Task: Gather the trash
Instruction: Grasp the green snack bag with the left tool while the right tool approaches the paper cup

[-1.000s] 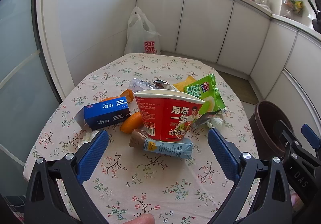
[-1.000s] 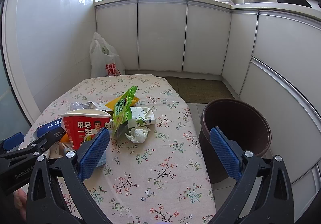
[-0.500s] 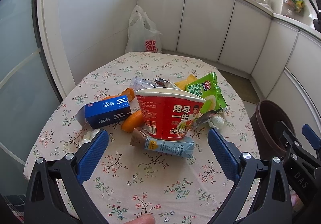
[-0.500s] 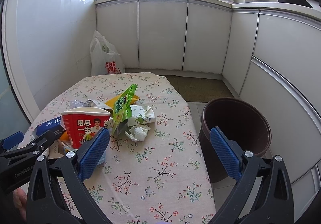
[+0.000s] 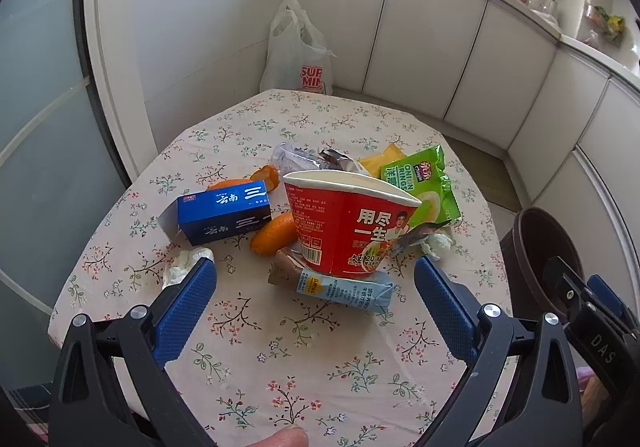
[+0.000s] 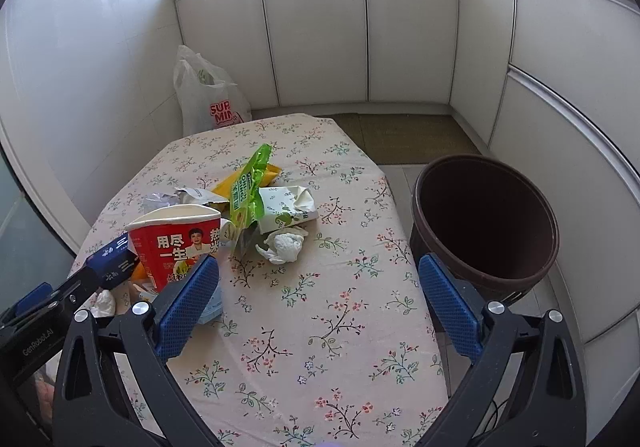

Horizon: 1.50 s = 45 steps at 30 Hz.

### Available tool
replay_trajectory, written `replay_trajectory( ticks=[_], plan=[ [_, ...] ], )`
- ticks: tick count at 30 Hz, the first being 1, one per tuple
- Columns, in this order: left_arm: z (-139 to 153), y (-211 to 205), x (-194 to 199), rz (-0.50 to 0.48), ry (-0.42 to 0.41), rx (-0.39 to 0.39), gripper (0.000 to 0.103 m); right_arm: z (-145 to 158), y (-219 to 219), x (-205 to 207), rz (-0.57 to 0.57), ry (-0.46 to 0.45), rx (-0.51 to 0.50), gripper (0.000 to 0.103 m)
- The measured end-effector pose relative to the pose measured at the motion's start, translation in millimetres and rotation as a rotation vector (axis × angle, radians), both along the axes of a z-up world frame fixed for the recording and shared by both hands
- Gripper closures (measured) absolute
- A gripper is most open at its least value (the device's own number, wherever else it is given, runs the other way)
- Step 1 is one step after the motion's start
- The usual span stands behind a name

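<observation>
A pile of trash lies on the floral table [image 5: 280, 347]: a red noodle cup [image 5: 344, 223], a blue box [image 5: 224, 213], orange peels [image 5: 274, 233], a light blue wrapper [image 5: 340, 289], a green snack bag [image 5: 426, 185] and crumpled tissue [image 6: 282, 245]. My left gripper [image 5: 316, 275] is open and empty, just short of the cup. My right gripper [image 6: 318, 271] is open and empty over the table, near the tissue. A brown trash bin [image 6: 484, 223] stands on the floor right of the table.
A white plastic bag [image 5: 298, 51] stands on the floor beyond the table's far end. White cabinets [image 6: 320, 35] line the back and right walls. A white carton [image 6: 286, 209] and a yellow wrapper [image 6: 244, 181] lie in the pile.
Both grippers have drawn back and risen slightly; the pile looks a little farther away. Nothing on the table has moved.
</observation>
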<state>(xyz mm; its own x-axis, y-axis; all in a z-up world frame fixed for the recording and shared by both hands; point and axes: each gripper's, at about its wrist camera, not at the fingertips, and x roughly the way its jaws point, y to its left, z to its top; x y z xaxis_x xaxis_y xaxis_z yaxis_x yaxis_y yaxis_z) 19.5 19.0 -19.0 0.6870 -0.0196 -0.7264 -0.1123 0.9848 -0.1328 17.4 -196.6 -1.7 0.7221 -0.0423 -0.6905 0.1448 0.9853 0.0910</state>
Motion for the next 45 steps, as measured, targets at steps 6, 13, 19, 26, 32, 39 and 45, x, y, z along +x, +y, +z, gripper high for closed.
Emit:
replay_trajectory(
  ticks=[6, 13, 19, 26, 32, 39, 45],
  plan=[
    [4, -11, 32, -0.030, 0.088, 0.019, 0.007, 26, -38, 19, -0.068, 0.032, 0.145, 0.007],
    [26, -48, 99, -0.119, 0.171, 0.009, 0.007, 56, -96, 46, -0.194, -0.046, 0.254, 0.007],
    [19, -91, 170, -0.189, 0.284, -0.015, 0.007, 16, -130, 62, -0.278, 0.033, 0.263, 0.007],
    [-47, -144, 229, -0.225, 0.501, 0.186, 0.007, 2, -151, 70, -0.308, 0.061, 0.401, 0.007],
    [-74, -157, 239, -0.196, 0.511, 0.201, 0.020, -2, -149, 77, -0.290, 0.083, 0.445, 0.007],
    [-76, -140, 241, -0.174, 0.488, 0.144, 0.081, -5, -145, 84, -0.296, 0.097, 0.446, 0.007],
    [-41, -120, 218, -0.224, 0.336, 0.085, 0.090, -18, -120, 102, -0.224, 0.146, 0.471, 0.007]
  ],
)
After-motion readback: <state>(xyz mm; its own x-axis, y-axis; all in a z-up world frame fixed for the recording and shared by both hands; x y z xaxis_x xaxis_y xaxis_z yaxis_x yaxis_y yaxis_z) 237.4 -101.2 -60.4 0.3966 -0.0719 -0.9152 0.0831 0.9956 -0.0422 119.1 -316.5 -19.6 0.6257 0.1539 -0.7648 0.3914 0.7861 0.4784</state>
